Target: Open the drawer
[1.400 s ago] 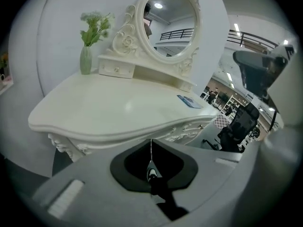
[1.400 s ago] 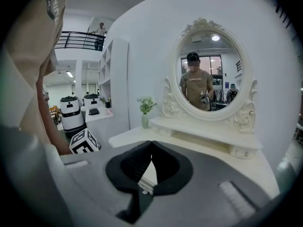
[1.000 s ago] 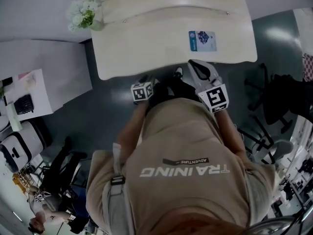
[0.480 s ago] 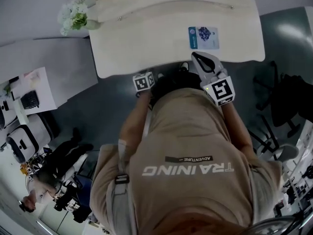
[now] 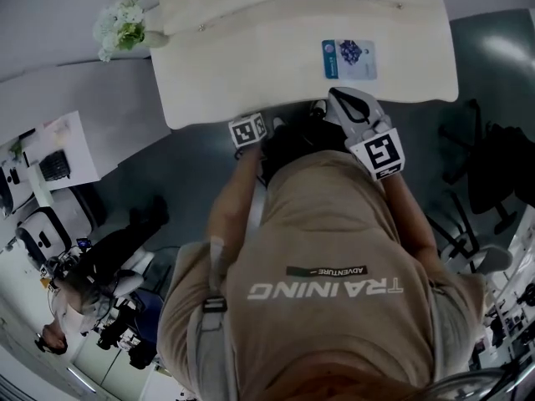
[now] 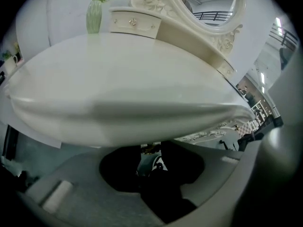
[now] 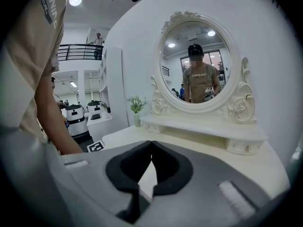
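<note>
Left tool [image 6: 151, 152], low centre in its own view beneath the surface's [image 5: 251, 65] front lip, has its jaws narrow on a small brassy drawer handle [image 6: 148, 148]; the drawer itself is hidden below. Right tool [image 7: 151, 144] is closed and empty. Pinched only at the tips, the handle could slip free on a skewed pull.
</note>
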`<action>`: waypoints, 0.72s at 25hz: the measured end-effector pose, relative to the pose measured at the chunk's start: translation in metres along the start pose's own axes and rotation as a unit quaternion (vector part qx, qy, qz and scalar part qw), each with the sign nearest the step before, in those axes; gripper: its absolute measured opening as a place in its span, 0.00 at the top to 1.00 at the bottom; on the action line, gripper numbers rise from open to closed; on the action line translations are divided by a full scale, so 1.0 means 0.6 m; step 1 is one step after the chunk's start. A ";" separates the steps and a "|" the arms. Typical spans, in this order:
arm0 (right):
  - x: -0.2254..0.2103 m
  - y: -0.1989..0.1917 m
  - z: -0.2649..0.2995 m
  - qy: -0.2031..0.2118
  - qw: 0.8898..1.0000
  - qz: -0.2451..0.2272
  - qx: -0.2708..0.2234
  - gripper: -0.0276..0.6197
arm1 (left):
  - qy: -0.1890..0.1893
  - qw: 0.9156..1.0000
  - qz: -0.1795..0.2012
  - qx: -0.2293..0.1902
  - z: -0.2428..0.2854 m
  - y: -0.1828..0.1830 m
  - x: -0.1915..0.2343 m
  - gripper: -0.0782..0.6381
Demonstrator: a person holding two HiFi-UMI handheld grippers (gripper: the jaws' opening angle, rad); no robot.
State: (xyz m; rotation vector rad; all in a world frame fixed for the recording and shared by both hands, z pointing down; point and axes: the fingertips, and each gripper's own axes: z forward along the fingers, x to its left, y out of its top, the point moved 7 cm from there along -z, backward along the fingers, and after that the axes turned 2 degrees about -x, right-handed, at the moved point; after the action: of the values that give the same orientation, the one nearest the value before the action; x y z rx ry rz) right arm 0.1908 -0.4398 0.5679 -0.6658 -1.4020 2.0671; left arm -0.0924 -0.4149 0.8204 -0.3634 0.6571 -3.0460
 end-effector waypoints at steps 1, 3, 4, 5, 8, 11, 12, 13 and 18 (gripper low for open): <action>-0.004 -0.005 -0.001 -0.001 1.000 0.003 -0.001 0.95 | 0.004 1.000 0.003 -0.004 0.001 0.001 -0.001 0.70; -0.013 -0.012 -0.004 -0.004 1.000 0.004 -0.003 0.95 | 0.007 1.000 0.014 -0.012 0.005 0.005 -0.004 0.70; -0.016 -0.015 -0.007 -0.005 1.000 0.005 -0.003 0.95 | 0.005 1.000 0.022 -0.012 0.006 0.005 -0.006 0.70; -0.016 -0.017 -0.011 -0.006 1.000 0.007 -0.003 0.95 | 0.004 1.000 0.029 -0.008 0.004 0.004 -0.007 0.70; -0.016 -0.013 -0.021 -0.005 1.000 0.007 -0.004 0.95 | 0.001 0.999 0.043 0.010 -0.002 -0.002 -0.007 0.71; -0.026 -0.007 -0.023 -0.007 1.000 0.006 -0.015 0.95 | 0.007 0.999 0.040 0.012 -0.003 0.002 -0.010 0.71; -0.029 -0.008 -0.024 -0.008 1.000 0.006 -0.017 0.95 | 0.009 0.999 0.037 0.011 -0.002 0.003 -0.011 0.71; -0.032 -0.010 -0.024 -0.009 1.000 0.007 -0.018 0.95 | 0.010 0.999 0.036 0.011 -0.001 0.003 -0.013 0.71; -0.027 -0.015 -0.034 -0.013 1.000 0.012 -0.016 0.95 | 0.008 0.999 0.035 0.026 -0.010 -0.018 -0.014 0.71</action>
State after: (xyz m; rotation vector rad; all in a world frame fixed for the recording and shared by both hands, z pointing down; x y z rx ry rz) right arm 0.2177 -0.4347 0.5714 -0.6740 -1.4513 2.0830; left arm -0.0850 -0.4025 0.8176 -0.3085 0.5778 -2.9969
